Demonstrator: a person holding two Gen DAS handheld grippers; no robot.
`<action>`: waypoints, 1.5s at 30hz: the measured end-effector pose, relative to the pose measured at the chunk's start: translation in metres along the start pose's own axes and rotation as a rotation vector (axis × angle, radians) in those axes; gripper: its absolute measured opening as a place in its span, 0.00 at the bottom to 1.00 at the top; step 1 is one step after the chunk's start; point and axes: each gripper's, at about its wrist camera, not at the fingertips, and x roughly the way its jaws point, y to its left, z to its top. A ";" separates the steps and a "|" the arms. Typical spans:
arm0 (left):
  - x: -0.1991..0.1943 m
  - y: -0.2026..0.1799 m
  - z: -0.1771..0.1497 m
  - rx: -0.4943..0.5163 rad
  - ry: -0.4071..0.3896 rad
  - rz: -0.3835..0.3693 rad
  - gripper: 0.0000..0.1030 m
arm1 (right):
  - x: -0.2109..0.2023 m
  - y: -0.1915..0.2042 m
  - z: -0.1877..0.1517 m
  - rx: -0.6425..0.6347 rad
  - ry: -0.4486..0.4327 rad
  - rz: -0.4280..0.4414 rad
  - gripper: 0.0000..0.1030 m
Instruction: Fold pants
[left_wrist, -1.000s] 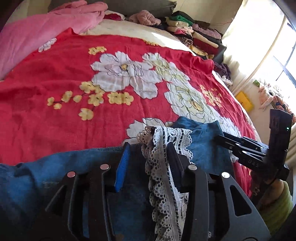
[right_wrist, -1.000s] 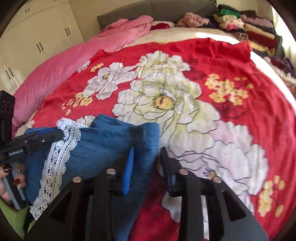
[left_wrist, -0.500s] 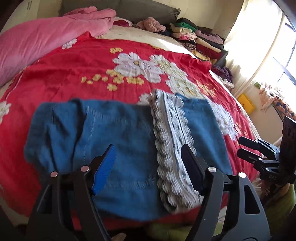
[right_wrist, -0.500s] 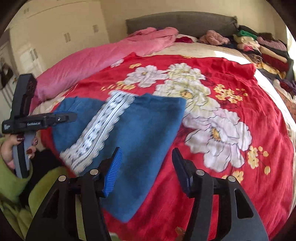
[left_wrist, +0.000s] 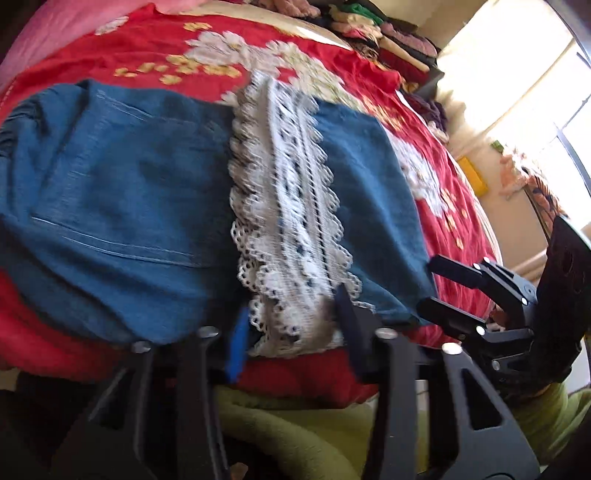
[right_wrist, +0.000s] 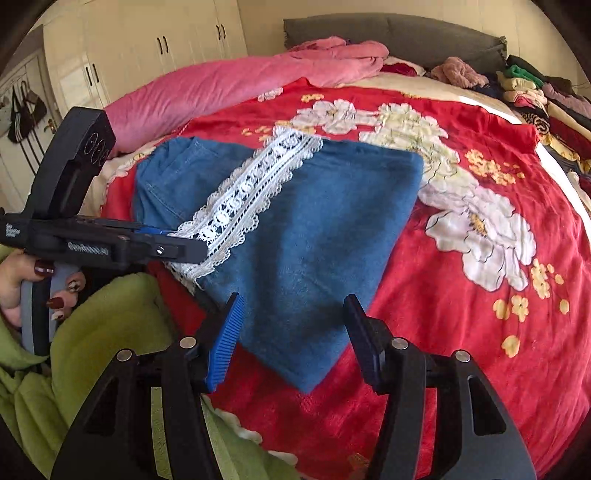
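We saw the folded blue pants (right_wrist: 295, 229) lying on the red floral bedspread (right_wrist: 461, 280), near its front edge. Our left gripper (left_wrist: 290, 332) had its fingers spread around the white lace trim (left_wrist: 284, 206) (not pinching it). Our right gripper (right_wrist: 291, 332) hovered with fingers apart over the pants' near corner.

Motion blur smears the white lace band (left_wrist: 284, 206) on the folded blue denim pants (left_wrist: 122, 206) in the left wrist view. There the left tool (left_wrist: 291, 328) hides the lace's near end. Both views cut off the stacked folded clothes (right_wrist: 543, 96) at the red floral bed cover's (right_wrist: 480, 332) far edge.
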 end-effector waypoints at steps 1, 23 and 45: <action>0.000 -0.003 -0.002 0.029 -0.005 0.025 0.23 | 0.000 0.000 0.000 0.001 0.003 -0.001 0.53; -0.017 0.008 -0.010 0.102 -0.021 0.091 0.23 | 0.022 0.005 -0.001 -0.002 0.113 -0.058 0.52; -0.048 0.001 -0.009 0.105 -0.078 0.156 0.60 | -0.023 -0.003 0.005 0.073 0.030 -0.065 0.84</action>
